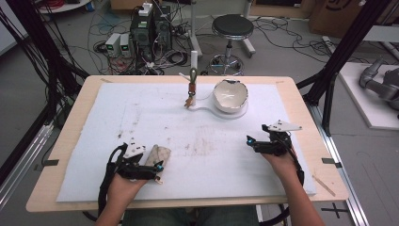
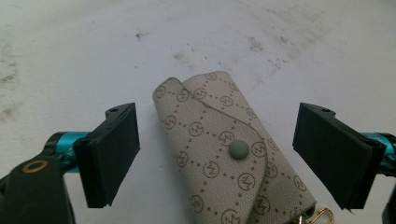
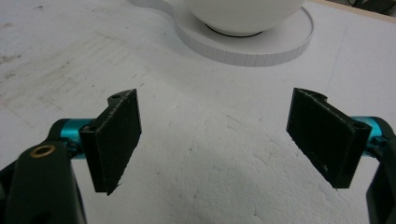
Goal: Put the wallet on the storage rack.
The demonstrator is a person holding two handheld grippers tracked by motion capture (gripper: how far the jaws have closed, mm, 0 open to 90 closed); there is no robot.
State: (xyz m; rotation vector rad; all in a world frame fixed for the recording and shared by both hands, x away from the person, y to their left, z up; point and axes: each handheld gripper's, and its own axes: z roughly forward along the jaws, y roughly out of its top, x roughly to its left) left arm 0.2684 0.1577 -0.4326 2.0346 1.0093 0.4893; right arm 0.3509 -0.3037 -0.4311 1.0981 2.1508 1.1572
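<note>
Left claw (image 1: 157,165) sits at the near-left of the tabletop (image 1: 70,141), jaws spread wide w/ the beige key pouch (image 2: 224,154) lying between them. Neither pad touches it; there's a clear gap on each side in the left gripper view. The pouch lies flat on the white foam mat (image 1: 226,141), flap shut w/ 1 grey-green snap, monogram print, gold clasp showing at its near end. In the high view the pouch (image 1: 159,155) pokes out just right of the left hand.

Right claw (image 1: 249,141) hovers at the near-right, well apart from the pouch, jaws spread w/ nothing between them, just bare mat below.

Far centre: white bowl (image 1: 230,95) on a round white base (image 3: 261,46), and just left of it a small stand w/ a hanging strap (image 1: 192,87).
</note>
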